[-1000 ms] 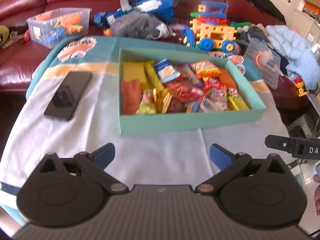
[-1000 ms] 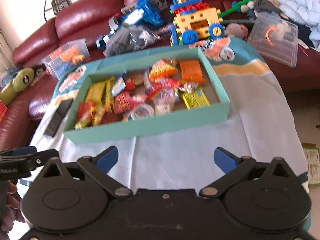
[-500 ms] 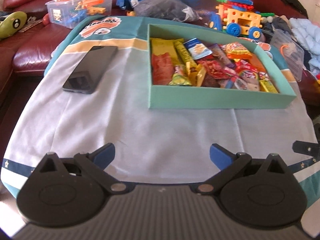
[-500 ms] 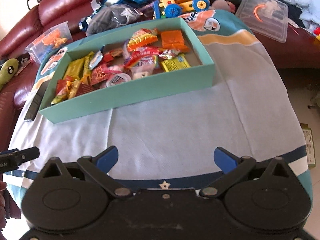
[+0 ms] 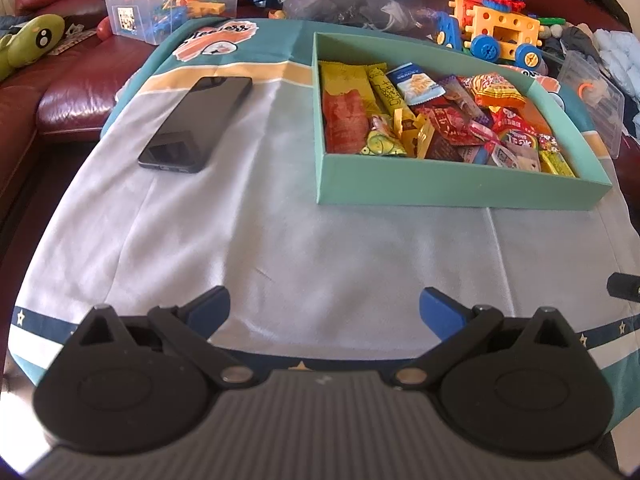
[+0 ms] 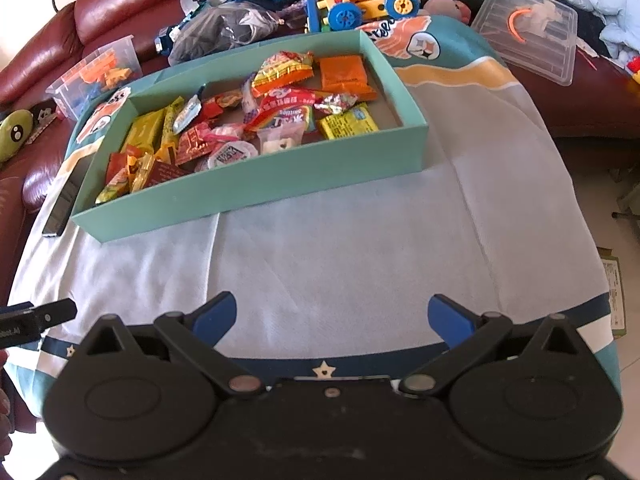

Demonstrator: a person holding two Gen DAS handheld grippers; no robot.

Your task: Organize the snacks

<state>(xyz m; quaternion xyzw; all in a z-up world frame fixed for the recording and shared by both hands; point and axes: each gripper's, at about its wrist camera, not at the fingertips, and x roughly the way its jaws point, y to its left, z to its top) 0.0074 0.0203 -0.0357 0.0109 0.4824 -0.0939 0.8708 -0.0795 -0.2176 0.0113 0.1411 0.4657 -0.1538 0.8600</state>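
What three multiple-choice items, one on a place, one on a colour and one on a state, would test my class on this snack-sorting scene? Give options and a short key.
1. Where does the phone lie?
A. Inside the box
B. On the cloth, left of the box
C. On the sofa

2. What colour is the box holding the snacks?
A. Teal green
B. Red
C. White

3. How do the left tongs and right tongs stand?
A. Both shut on a snack
B. One open, one shut
C. Both open, holding nothing

Key:
1 B: the phone rests flat on the cloth, apart from the box's left wall.
2 A: its walls are teal green in both views.
3 C: each pair of blue tips is spread wide with only cloth between.
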